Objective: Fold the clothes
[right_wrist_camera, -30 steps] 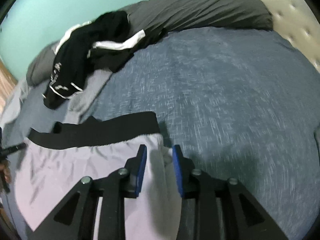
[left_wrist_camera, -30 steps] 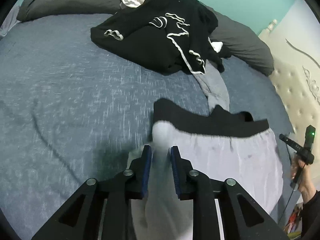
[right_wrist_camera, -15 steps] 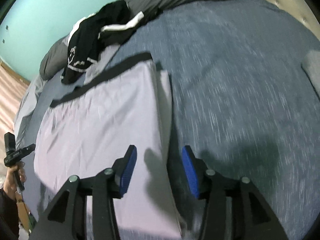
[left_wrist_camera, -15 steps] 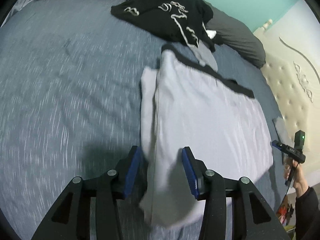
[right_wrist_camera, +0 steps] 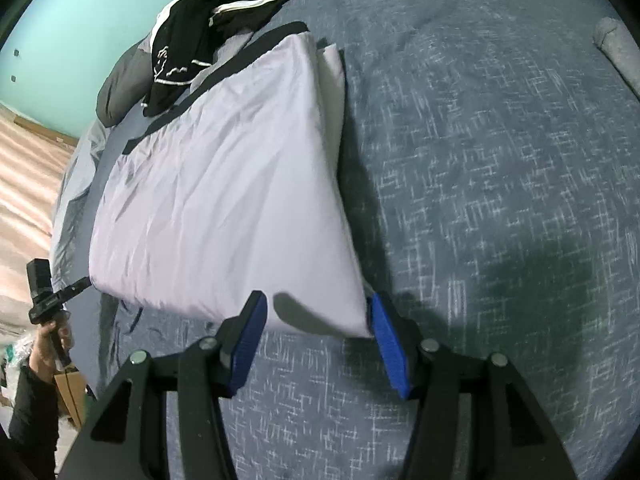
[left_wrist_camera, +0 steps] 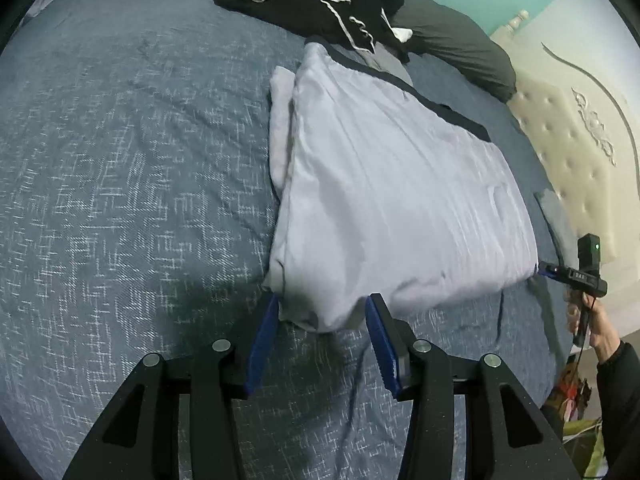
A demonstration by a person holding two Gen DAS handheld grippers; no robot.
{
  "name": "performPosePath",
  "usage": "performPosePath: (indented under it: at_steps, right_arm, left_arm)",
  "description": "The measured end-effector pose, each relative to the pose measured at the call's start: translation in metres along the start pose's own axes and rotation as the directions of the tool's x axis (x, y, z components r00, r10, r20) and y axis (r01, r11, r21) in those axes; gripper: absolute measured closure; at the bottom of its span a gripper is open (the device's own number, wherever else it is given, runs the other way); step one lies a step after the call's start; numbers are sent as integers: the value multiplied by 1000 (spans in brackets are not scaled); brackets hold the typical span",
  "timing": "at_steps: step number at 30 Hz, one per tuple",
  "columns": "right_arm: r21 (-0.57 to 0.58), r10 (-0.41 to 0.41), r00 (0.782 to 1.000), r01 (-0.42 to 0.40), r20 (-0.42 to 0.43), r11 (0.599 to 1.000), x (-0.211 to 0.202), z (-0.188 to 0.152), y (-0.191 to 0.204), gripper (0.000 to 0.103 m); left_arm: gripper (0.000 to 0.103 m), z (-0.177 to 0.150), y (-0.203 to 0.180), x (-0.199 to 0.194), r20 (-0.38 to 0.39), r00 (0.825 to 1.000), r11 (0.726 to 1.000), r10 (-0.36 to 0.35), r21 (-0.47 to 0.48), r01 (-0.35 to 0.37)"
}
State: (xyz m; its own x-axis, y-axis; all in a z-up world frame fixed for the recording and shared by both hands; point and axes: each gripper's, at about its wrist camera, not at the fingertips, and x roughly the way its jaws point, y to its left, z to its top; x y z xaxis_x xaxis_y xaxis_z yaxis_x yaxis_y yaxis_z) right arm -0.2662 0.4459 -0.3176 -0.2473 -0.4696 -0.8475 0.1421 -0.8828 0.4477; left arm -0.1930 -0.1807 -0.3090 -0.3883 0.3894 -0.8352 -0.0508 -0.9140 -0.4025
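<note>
Lavender cloth, a pale garment [left_wrist_camera: 400, 200] with a black waistband [left_wrist_camera: 460, 116] at its far edge, lies flat on the blue-grey bedspread [left_wrist_camera: 120, 180], doubled over so that a second layer peeks out along its left side. It looks thin, soft and light, likely to slump and slide over itself unless gathered by a corner or a hem, and the two near corners are the natural places to pinch.

The left gripper [left_wrist_camera: 320, 344] hovers at the near left corner, jaws spread wide with the cloth's corner just between the blue pads, gripping nothing. The right gripper [right_wrist_camera: 316, 332] sits at the near right corner [right_wrist_camera: 360, 328] in the same way, jaws wide apart and empty, one pad touching or almost touching the cloth's edge.

Room is generous to the left and right: bare bedspread on both sides. At the far end it is tighter, where a heap of black clothes [left_wrist_camera: 320, 0] with white trim lies touching or overlapping the waistband, with a grey pillow [left_wrist_camera: 460, 52] behind. A cream padded headboard [left_wrist_camera: 568, 152] bounds the right side. Whether another fold is due or this piece is finished, I cannot tell.
</note>
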Motion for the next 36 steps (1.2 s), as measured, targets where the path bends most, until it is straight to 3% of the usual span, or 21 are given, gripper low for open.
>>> performPosePath:
  at_steps: [6,14,17,19,22,36]
  right_arm:
    - [-22,-19,1000,19,2,1000,4,2,2,48]
    - [-65,-38,999,38,4,997,13,3,7,48]
    - [-84,-56,998,58,16,995,15,3,9,63]
    - [-95,-58,998,60,26,994,14,3,11,82]
    - [-122,-45,998,48,32,991,9,4,18,98]
    - [-161,-7,999,15,51,987,-55,4,35,101]
  left_arm:
    - [54,-3,3,6,-6,1000,1000,18,18,-18]
    - [54,3,6,16,-16,1000,999,-10,37,10]
    - [59,8,4,21,-19,999,998,-28,49,29]
    - [78,8,2,22,-23,999,998,-29,56,30]
    - [93,9,-6,21,-29,999,996,-23,80,26]
    - [98,5,-39,-40,-19,1000,993,-24,117,26]
